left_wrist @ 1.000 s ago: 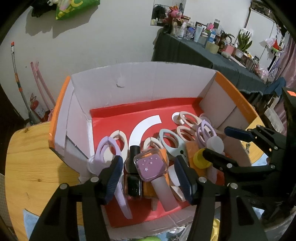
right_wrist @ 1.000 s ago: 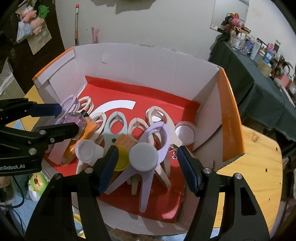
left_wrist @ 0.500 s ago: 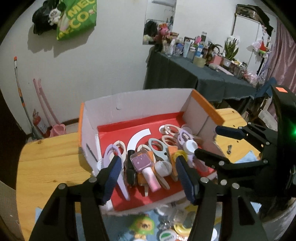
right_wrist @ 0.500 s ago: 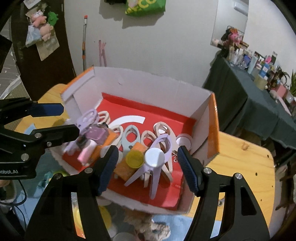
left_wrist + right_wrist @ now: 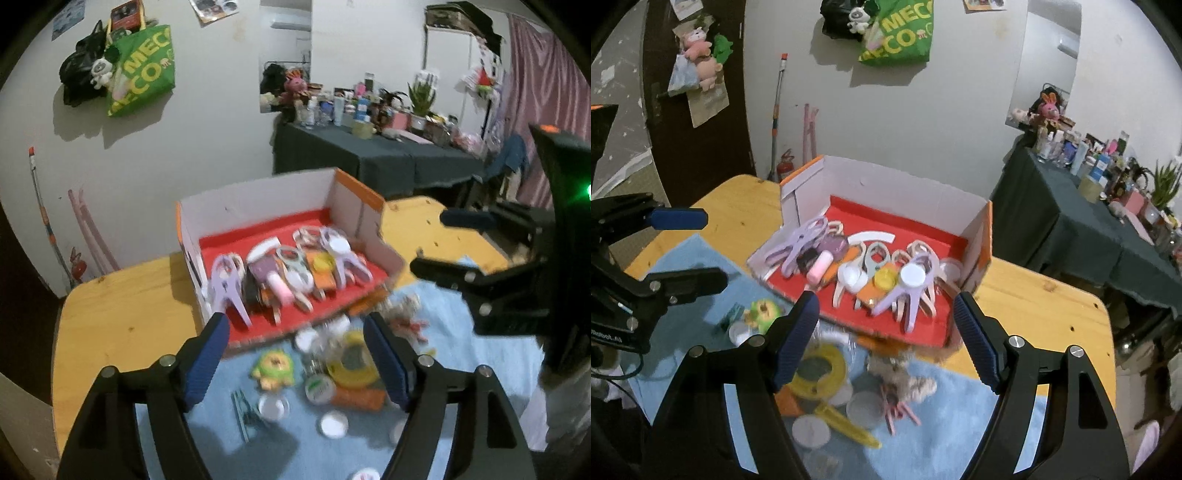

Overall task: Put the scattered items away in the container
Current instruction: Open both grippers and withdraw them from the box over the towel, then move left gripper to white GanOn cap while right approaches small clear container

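The open cardboard box (image 5: 258,199) with a red floor (image 5: 916,221) holds pastel clips, nail polish bottles and lids. Loose items lie on the blue mat (image 5: 461,354) in front of it: a green toy (image 5: 273,369), a yellow ring (image 5: 820,369), white lids (image 5: 810,430) and a rope toy (image 5: 905,373). My left gripper (image 5: 295,350) is open and empty, above the scattered items. My right gripper (image 5: 886,339) is open and empty, above the box's near edge. Each gripper shows at the side of the other's view.
The box and mat rest on a round wooden table (image 5: 122,306) whose edge (image 5: 1100,310) curves near the box. A dark cluttered side table (image 5: 1108,221) stands behind on the right. A white wall lies behind the box.
Both grippers have pulled back and up from the box, still open and empty. The mat with the scattered items has come into view below them.
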Tool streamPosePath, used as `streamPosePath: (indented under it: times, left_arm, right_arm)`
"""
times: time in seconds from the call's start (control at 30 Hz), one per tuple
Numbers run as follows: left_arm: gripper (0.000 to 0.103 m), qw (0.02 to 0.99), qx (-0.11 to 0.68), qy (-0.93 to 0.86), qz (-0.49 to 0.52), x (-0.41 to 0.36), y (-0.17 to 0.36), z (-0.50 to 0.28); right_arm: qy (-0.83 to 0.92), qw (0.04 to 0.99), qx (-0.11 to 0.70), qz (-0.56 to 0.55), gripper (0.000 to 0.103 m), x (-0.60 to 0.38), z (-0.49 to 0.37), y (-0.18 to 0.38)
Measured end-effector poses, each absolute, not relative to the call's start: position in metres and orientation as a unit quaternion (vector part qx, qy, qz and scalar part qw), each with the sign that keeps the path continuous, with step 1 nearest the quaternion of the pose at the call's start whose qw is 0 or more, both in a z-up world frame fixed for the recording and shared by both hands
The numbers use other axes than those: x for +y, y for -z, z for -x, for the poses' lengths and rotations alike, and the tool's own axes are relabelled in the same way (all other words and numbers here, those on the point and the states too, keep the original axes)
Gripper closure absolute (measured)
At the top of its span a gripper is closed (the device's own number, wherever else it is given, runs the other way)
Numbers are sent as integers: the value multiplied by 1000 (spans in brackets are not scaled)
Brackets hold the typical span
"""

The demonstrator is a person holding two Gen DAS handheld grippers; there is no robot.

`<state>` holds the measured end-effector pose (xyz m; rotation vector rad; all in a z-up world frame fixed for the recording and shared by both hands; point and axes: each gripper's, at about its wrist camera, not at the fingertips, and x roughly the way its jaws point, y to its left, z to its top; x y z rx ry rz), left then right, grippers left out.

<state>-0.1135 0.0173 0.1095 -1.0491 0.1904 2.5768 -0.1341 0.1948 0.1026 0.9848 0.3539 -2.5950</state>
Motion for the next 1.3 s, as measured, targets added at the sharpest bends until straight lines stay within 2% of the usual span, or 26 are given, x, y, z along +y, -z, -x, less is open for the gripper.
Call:
streamPosePath:
  times: [0.37, 0.63, 1.3]
  left_arm:
    - [25, 207, 87, -885, 408, 25, -47, 55]
    - [25, 212, 81, -871, 436, 26, -14, 36]
    - [25, 240, 65, -842, 479, 27, 17, 26]
  right_arm:
    - [898, 191, 126, -375, 28, 193, 71, -51]
    - [889, 190, 98, -406, 28, 201, 45, -11]
    - [874, 184, 80, -442, 28, 208, 38, 17]
